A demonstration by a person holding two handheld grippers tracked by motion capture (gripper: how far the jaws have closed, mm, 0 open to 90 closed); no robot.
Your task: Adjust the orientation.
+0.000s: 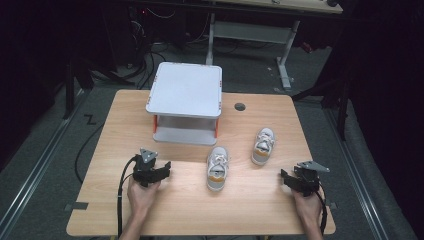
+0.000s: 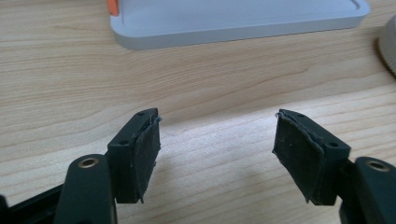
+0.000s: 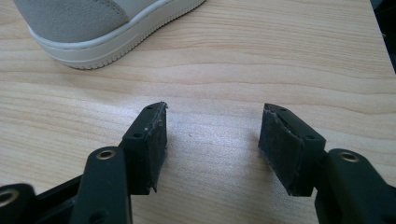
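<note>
Two grey shoes point(image 1: 218, 168) point(image 1: 263, 145) lie just in front of the white shelf point(image 1: 185, 90); left gripper point(image 1: 162, 170) and right gripper point(image 1: 285, 177) flank them, jaws apart, holding nothing.

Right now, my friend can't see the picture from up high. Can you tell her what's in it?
Two small grey-and-white shoes, one nearer than the other, sit on a wooden table. Behind them stands a white two-level shelf with orange posts. A person's hands hold the left gripper and the right gripper low over the table's near corners, both holding nothing.
</note>
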